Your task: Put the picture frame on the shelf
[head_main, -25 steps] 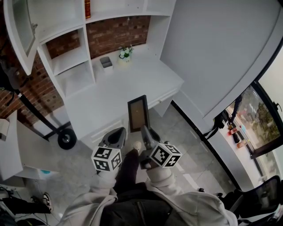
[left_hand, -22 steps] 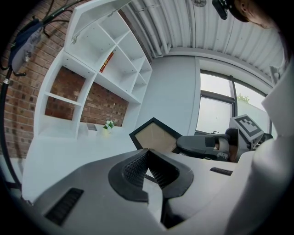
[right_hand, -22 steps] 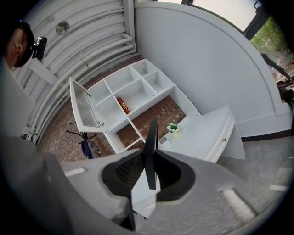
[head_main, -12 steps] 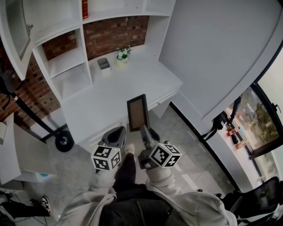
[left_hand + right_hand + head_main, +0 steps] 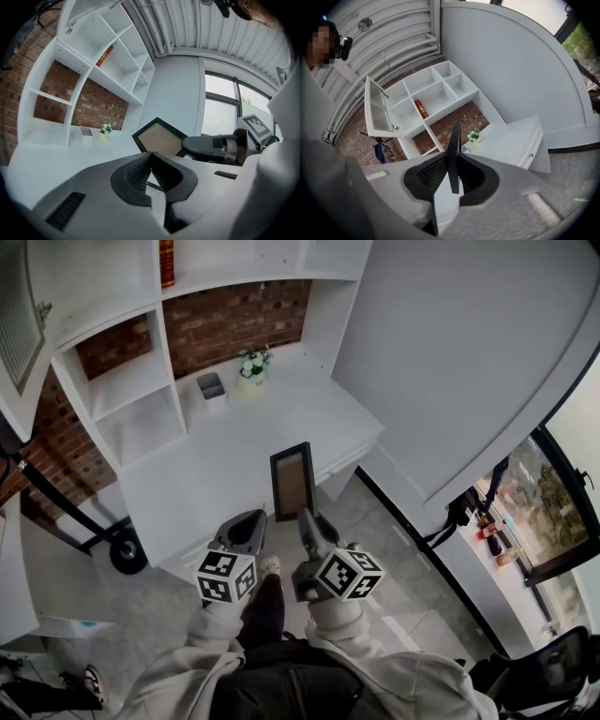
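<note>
Right gripper, head view: your right gripper [image 5: 305, 518] grips the picture frame [image 5: 292, 481] at its near short end, over the front part of the desk [image 5: 211, 470].
Left gripper, head view: your left gripper [image 5: 246, 526] is just beside it and carries nothing.
Progress, head view: the frame is picked up. The shelf [image 5: 141, 395] is well apart, so I judge that the reach and the placing are left.
Left gripper view: jaws are pressed together and empty. The frame shows at the right.
Right gripper view: jaws are clamped on the frame's thin edge. Its long axis runs straight out from them, toward the shelf.
Facing, head view: its front looks up at you.
</note>
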### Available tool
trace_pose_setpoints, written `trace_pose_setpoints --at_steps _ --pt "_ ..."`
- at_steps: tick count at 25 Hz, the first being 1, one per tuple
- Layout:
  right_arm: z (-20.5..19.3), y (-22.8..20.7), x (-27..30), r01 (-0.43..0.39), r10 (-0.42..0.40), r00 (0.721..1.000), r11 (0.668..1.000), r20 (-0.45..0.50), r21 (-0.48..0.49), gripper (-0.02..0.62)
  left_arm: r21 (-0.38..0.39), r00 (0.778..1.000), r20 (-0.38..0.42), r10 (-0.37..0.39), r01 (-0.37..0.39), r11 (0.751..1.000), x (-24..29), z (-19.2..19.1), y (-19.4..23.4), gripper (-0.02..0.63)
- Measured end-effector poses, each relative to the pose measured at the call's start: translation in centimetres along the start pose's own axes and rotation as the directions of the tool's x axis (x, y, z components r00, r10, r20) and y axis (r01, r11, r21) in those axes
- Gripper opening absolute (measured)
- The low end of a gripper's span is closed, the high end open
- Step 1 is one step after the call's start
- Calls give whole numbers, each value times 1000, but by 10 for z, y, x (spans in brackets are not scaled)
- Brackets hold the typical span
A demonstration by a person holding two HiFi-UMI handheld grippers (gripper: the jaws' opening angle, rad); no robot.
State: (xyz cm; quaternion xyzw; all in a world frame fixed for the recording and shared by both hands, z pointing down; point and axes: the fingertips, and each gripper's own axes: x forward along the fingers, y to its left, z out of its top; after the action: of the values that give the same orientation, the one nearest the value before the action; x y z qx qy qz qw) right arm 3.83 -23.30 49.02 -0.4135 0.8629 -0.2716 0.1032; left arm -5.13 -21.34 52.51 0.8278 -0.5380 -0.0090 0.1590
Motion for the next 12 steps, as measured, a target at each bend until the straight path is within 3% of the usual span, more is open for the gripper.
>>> trace_pose_setpoints --at_steps 12 --pt "30 -42 73 3 -3 1000 1000 -10 25 66 8 1000 -30 5 -5 1000 76 24 38 5"
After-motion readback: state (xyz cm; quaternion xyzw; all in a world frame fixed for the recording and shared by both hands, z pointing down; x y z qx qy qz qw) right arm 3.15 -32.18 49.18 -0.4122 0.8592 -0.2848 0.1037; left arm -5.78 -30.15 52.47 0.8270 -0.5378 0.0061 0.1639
